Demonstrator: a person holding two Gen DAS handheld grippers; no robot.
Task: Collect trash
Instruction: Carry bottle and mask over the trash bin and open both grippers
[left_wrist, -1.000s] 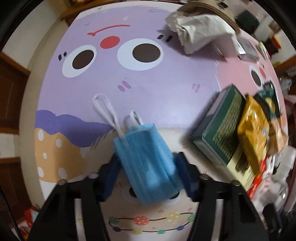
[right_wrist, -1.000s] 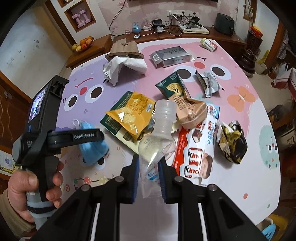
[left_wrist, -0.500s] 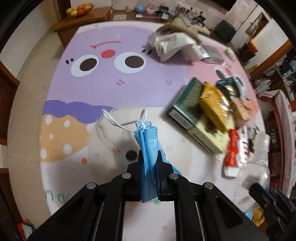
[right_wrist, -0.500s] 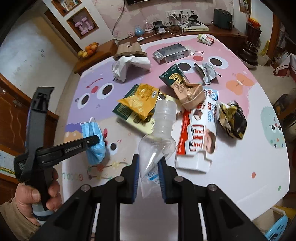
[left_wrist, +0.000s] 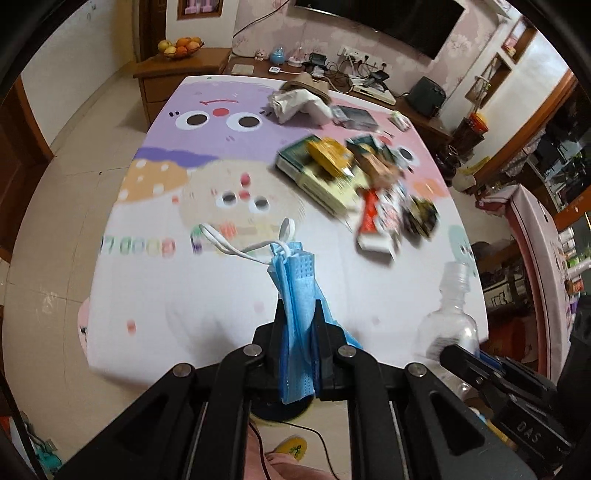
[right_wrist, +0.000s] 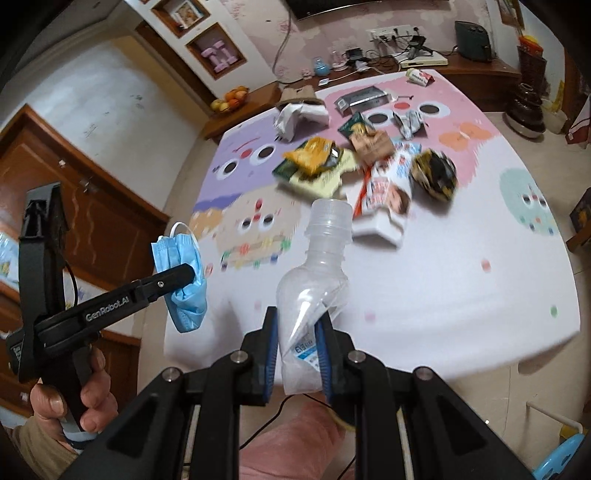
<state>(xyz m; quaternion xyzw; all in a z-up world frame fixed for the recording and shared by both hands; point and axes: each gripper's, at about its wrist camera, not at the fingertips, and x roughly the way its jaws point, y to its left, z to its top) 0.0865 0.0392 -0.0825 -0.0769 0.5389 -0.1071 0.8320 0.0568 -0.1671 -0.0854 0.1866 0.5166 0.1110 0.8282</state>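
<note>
While both tools were raised above the near edge of the table (left_wrist: 229, 295), each held one piece of trash clear of the surface. The left gripper (left_wrist: 298, 321) was clamped on a folded blue face mask (left_wrist: 295, 295); its jaws pressed the fabric from both sides, and the mask's white ear loops (left_wrist: 229, 247) hung free above the fingers. In the right wrist view the same mask (right_wrist: 181, 273) drooped from the left tool's tip, out past the table's left edge, with a hand (right_wrist: 70, 402) wrapped round that tool's grip.

The right gripper (right_wrist: 295, 332) was clamped on a crushed clear plastic bottle (right_wrist: 314, 273). The blue pads (right_wrist: 271, 347) squeezed the labelled lower body, the bottle stood roughly upright, and its uncapped neck pointed away from the camera.

Further back on the cartoon-printed tablecloth lay the remaining litter in a loose group: a green box (right_wrist: 295, 170) under a yellow snack wrapper (right_wrist: 314, 155), a red-and-white chocolate box (right_wrist: 384, 192), a dark crumpled wrapper (right_wrist: 436, 173), a brown carton (right_wrist: 369, 142) and a crumpled white paper (right_wrist: 299, 118). A silver box (right_wrist: 364, 99) sat near the far edge. Motion blur obscured finer print on these items.
</note>
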